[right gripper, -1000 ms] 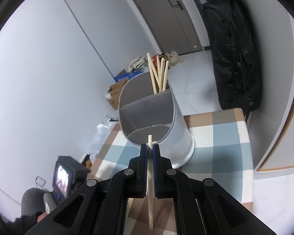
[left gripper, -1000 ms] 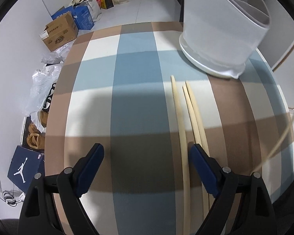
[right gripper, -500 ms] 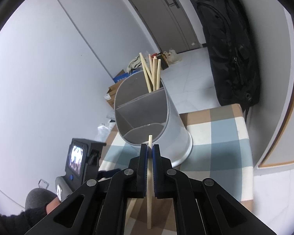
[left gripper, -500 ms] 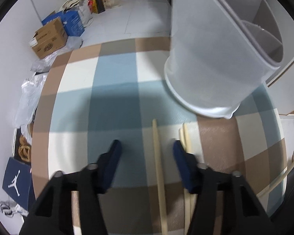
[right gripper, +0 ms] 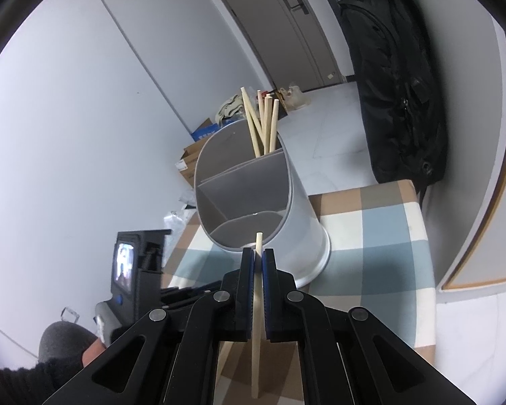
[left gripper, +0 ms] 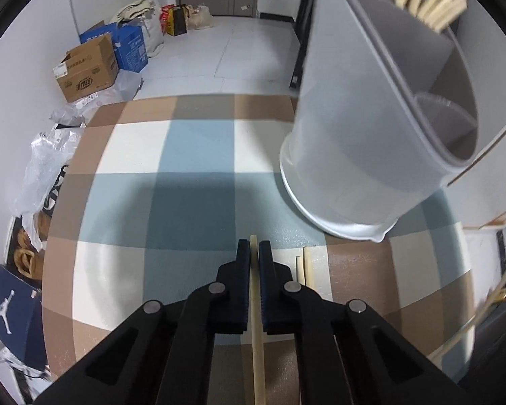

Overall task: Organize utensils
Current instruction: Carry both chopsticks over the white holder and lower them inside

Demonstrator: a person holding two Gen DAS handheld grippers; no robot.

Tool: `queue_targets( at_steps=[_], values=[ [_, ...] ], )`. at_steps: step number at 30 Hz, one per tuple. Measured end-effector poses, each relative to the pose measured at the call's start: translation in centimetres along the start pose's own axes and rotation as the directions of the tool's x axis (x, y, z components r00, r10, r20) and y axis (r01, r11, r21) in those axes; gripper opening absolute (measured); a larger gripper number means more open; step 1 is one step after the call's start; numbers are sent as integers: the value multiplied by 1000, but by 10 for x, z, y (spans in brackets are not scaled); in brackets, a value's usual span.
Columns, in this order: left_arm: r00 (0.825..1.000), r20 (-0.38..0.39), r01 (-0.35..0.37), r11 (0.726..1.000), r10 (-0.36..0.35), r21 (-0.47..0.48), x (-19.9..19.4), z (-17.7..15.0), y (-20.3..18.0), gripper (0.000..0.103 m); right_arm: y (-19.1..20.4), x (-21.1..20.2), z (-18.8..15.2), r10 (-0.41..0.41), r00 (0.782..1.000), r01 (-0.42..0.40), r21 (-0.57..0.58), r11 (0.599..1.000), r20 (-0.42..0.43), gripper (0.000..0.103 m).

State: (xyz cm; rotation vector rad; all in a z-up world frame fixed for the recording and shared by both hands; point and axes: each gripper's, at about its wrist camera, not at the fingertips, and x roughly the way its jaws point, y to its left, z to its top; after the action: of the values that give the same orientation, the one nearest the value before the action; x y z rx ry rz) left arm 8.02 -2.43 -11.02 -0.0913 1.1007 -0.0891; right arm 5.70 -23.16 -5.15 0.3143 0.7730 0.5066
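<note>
A chopstick point(left gripper: 255, 307) is clamped between the closed jaws of the left gripper point(left gripper: 254, 248), its tip showing just ahead of the fingertips while the rest of the shaft runs back under the gripper over the checked tablecloth point(left gripper: 185, 182). Two more chopsticks point(left gripper: 305, 270) are left lying on the cloth just to the right of that gripper, and the grey divided holder point(left gripper: 371, 141) stands ahead and to the right of it. A second chopstick point(right gripper: 257, 317) is pinched in the right gripper point(right gripper: 259, 253), held off the table with its tip pointing up toward the holder point(right gripper: 253, 202) straight ahead. Several sticks point(right gripper: 263, 121) are already gathered in the far compartment (the two nearer ones appear empty). The step in hand is judged to be the pick-up and carry of single chopsticks to the holder. For the next move, the left gripper's stick would need to be lifted clear of the cloth and tipped upright, and each held stick brought over the rim above the far compartment before the grip is eased, so that it drops beside the others rather than into a nearer section.
</note>
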Motion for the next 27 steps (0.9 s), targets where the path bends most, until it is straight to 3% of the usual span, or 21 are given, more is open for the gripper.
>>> queue_targets(
  at_steps=[12, 27],
  values=[
    [987, 151, 69, 996, -60, -51, -63, -7, 7, 1, 21, -14, -6, 7, 999, -4, -70, 998, 50, 4],
    [939, 323, 128, 992, -115, -19, -118, 1, 13, 1, 51, -36, -11, -1, 994, 16, -146, 989, 107, 4]
  ],
)
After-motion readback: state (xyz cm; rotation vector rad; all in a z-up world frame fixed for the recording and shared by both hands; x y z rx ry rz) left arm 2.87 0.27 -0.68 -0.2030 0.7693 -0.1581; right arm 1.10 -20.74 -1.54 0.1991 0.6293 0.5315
